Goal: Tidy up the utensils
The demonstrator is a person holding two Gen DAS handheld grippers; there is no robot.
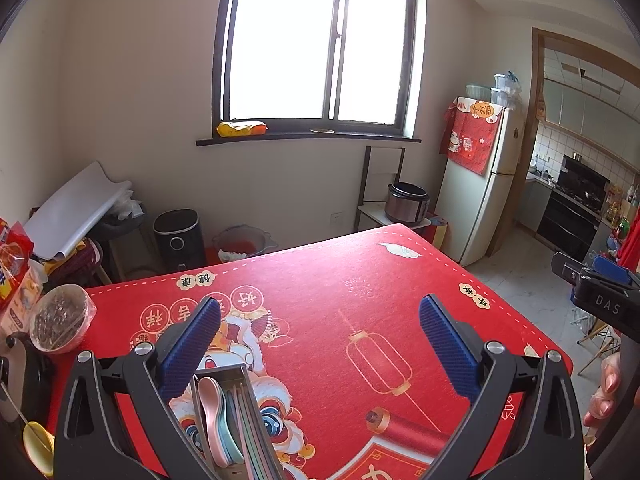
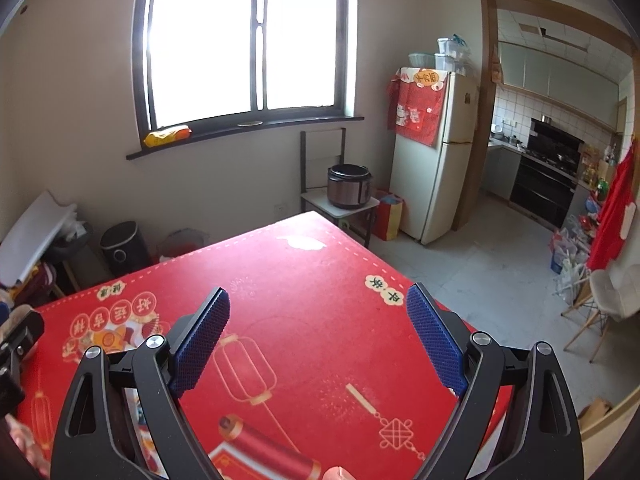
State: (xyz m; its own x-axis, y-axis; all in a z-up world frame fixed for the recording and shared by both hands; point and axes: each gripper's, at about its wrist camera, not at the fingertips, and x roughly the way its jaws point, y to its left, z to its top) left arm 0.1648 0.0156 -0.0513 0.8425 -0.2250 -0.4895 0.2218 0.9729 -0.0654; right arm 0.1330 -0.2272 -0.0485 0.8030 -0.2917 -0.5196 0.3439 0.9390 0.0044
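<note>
Left wrist view showed the left gripper (image 1: 320, 344) spread wide, empty, above a red table mat (image 1: 340, 280); a utensil tray (image 1: 236, 420) of pastel spoons (image 1: 216, 416) lay near, left of centre. Right gripper (image 2: 318, 332) likewise gaped, holding nothing.

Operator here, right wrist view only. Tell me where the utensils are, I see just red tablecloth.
Observer: A narrow tray lies on the cloth under the left gripper, near its left finger.
Operator: Report its contents.
Observer: A pink spoon on teal ones, with pastel sticks beside them, maybe chopsticks.
Operator: State the left gripper's jaws.
Observer: Wide open, holding nothing.
Operator: Anything else on that side.
Observer: A covered bowl sits at the table's left edge.
</note>
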